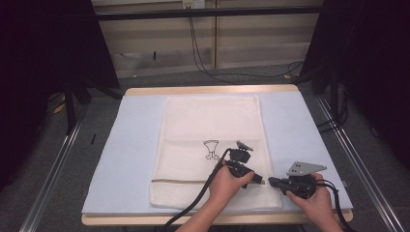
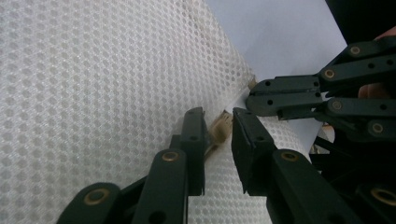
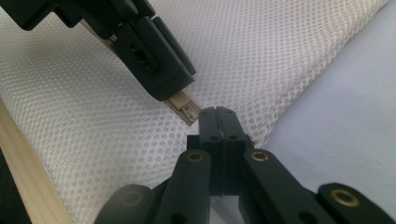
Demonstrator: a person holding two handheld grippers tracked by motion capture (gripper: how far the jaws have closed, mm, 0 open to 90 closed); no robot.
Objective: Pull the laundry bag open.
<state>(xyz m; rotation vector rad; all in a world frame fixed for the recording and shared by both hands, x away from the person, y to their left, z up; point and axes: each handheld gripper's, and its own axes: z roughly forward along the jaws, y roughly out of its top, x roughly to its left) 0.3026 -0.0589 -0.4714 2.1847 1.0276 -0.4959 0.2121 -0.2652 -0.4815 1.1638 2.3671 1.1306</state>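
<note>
A white mesh bag [image 1: 208,125] lies flat on a pale blue mat [image 1: 135,145], with a tan zipper line [image 1: 183,181] across its near end. At the bag's near right edge my left gripper [image 1: 261,180] is closed on the beige zipper pull [image 2: 221,127], which fills the narrow gap between its jaws and sticks out past them [image 3: 186,108]. Tip to tip with it, my right gripper [image 1: 271,182] is shut on the bag's edge [image 3: 216,112] just beside the pull. In the left gripper view the right gripper [image 2: 254,98] comes in from the right.
The mat lies on a wooden table whose far edge [image 1: 212,89] and near edge [image 3: 23,158] show. A small black drawing [image 1: 211,149] marks the bag's middle. Metal rails [image 1: 53,169] run along both sides, and cables hang behind.
</note>
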